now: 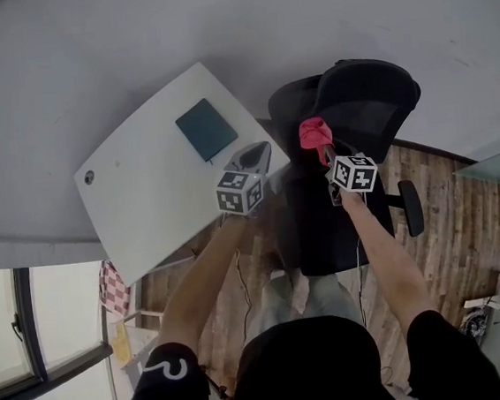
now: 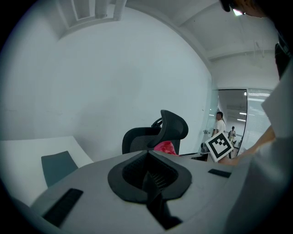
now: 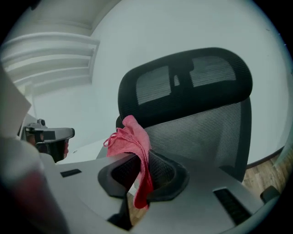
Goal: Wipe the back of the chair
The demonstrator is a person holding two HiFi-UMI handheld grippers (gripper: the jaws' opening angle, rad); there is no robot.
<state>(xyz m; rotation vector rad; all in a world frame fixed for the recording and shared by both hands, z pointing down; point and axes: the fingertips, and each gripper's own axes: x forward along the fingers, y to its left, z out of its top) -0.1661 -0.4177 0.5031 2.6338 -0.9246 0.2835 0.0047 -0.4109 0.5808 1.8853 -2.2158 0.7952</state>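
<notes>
Below the head camera, a black mesh office chair (image 1: pixel 356 112) stands on a wood floor (image 1: pixel 446 209), just beside a white surface (image 1: pixel 153 205) that carries a dark teal notebook (image 1: pixel 207 128). The left gripper (image 1: pixel 254 156) hangs over the corner of the surface nearest the chair. The right gripper (image 1: pixel 324 149) is raised in front of the chair's back, with a red cloth (image 1: pixel 314 132) at its tip.

Seen from the left gripper view, the left jaws are clenched together with nothing between them. Beyond them stand the chair and its headrest (image 2: pixel 176 125), with the cloth just in front.

Seen from the right gripper view, the right jaws are clamped on the cloth, which bunches above them and hangs down below. The mesh backrest (image 3: pixel 201 132) fills the view close behind. Whether the cloth touches it cannot be told.
</notes>
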